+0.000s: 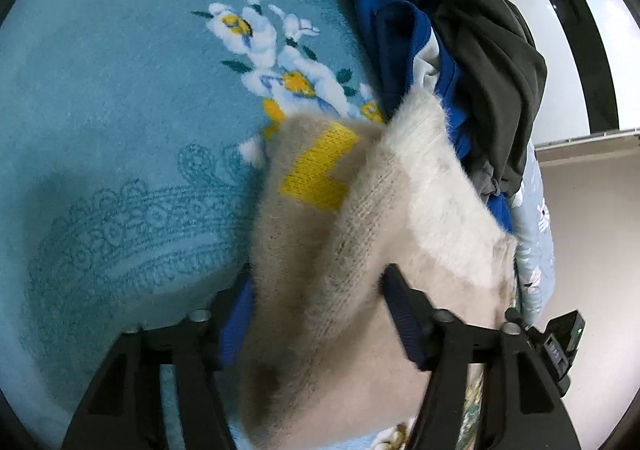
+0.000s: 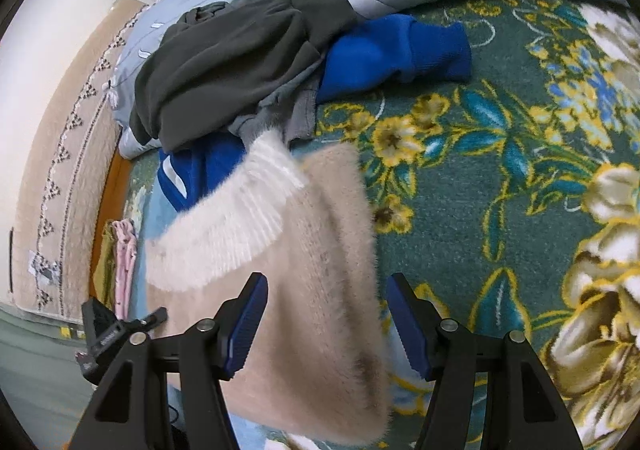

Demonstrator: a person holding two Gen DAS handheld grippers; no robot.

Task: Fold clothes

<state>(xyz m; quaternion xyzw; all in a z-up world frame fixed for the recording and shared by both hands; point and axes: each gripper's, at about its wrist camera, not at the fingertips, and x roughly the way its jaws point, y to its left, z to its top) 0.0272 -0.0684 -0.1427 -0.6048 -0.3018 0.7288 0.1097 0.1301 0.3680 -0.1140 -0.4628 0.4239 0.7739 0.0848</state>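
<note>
While both pairs of tongs stand apart, a fluffy beige sweater (image 1: 360, 250) lies between and under their blue pads. On the left gripper (image 1: 316, 290) the jaws are moderately wide: the right-hand pad shows clear against the knit, while the left-hand pad is half buried behind the sweater's edge, so whether that pad touches the wool cannot be told. A yellow knitted patch (image 1: 318, 174) sits on the sweater just ahead of these fingertips, and a paler cream part of the garment runs off ahead and to the right.

On the right gripper (image 2: 326, 290) the jaws also stand wide, with the sweater (image 2: 320, 290) filling most of the gap; the left-hand pad lies against or just beside the fabric, and the right-hand pad stands just clear of the sweater's edge. A white ribbed cuff (image 2: 248, 210) fans out ahead and to the left of these tongs.

Beyond the sweater, ahead of both tongs, a heap holds a dark grey garment (image 2: 224, 62) on top of a blue garment (image 2: 396, 50). A teal blanket (image 1: 120, 110) with white flowers spreads left of the left tongs; a green floral blanket (image 2: 500, 190) spreads right of the right ones.

Near edges of the sweater are cut off below both views, and its fuzzy outline is blurred.
</note>
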